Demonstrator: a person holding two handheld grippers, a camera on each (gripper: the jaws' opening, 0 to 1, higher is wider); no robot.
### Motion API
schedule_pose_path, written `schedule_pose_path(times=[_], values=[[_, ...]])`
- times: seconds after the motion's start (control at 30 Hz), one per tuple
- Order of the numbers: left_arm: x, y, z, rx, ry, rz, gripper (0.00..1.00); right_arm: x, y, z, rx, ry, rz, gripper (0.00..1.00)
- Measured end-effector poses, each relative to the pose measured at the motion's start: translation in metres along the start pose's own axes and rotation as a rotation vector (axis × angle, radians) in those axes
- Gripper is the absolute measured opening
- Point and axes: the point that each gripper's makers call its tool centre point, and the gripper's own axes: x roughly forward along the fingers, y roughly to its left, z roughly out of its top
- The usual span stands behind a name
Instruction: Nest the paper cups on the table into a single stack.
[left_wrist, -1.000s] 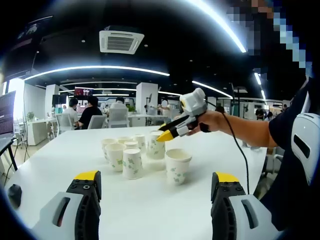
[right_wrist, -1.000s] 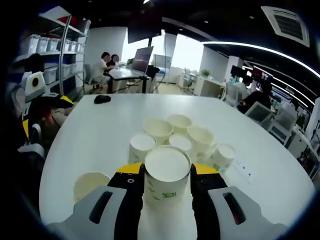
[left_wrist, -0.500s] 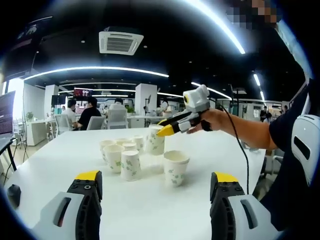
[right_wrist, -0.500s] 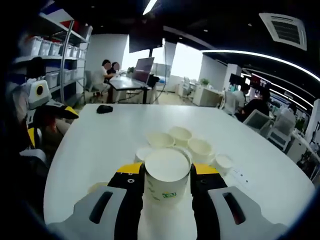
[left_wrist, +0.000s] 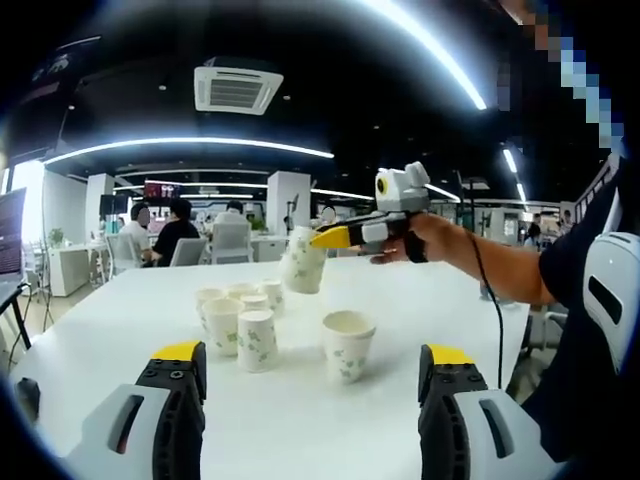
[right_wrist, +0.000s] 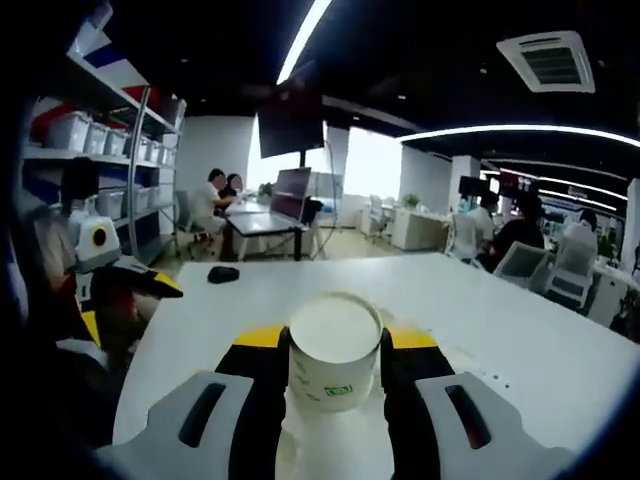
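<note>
Several white paper cups with green print stand clustered on the white table, and one separate cup stands to their right. My right gripper comes in from the right, shut on a paper cup held in the air above the cluster. In the right gripper view that held cup sits upright between the yellow-tipped jaws of the right gripper. My left gripper hovers over the near part of the table, jaws wide apart and empty. It also appears as the left gripper at the left edge.
A black mouse lies on the far part of the table. A person's arm reaches in from the right. People sit at desks behind, and shelves with bins stand at the left.
The right gripper has lifted its cup from beside the cluster up into the air. The other cups have dropped out of the right gripper view. The left gripper has barely moved.
</note>
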Motion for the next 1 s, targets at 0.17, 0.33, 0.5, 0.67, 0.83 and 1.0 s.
schedule_pose_path(times=[0.17,0.33,0.5,0.67,0.83,1.0], values=[[0.004,-0.004,0.004,0.003,-0.005,-0.012,0.92,-0.005,0.013,0.018,0.029,-0.088,0.034,0.38],[0.008,-0.007,0.010,0.005,-0.019,-0.024,0.91,-0.010,0.020,0.033,0.079,-0.150,0.062,0.38],[0.013,-0.012,0.020,-0.006,-0.045,-0.038,0.87,-0.017,0.028,0.044,0.151,-0.215,0.097,0.38],[0.016,-0.014,0.029,-0.021,-0.078,-0.042,0.82,-0.020,0.035,0.049,0.243,-0.273,0.144,0.38],[0.019,-0.019,0.037,-0.036,-0.108,-0.053,0.79,-0.024,0.039,0.053,0.341,-0.337,0.190,0.38],[0.022,-0.020,0.042,-0.067,-0.128,-0.060,0.75,-0.027,0.039,0.054,0.372,-0.362,0.197,0.38]])
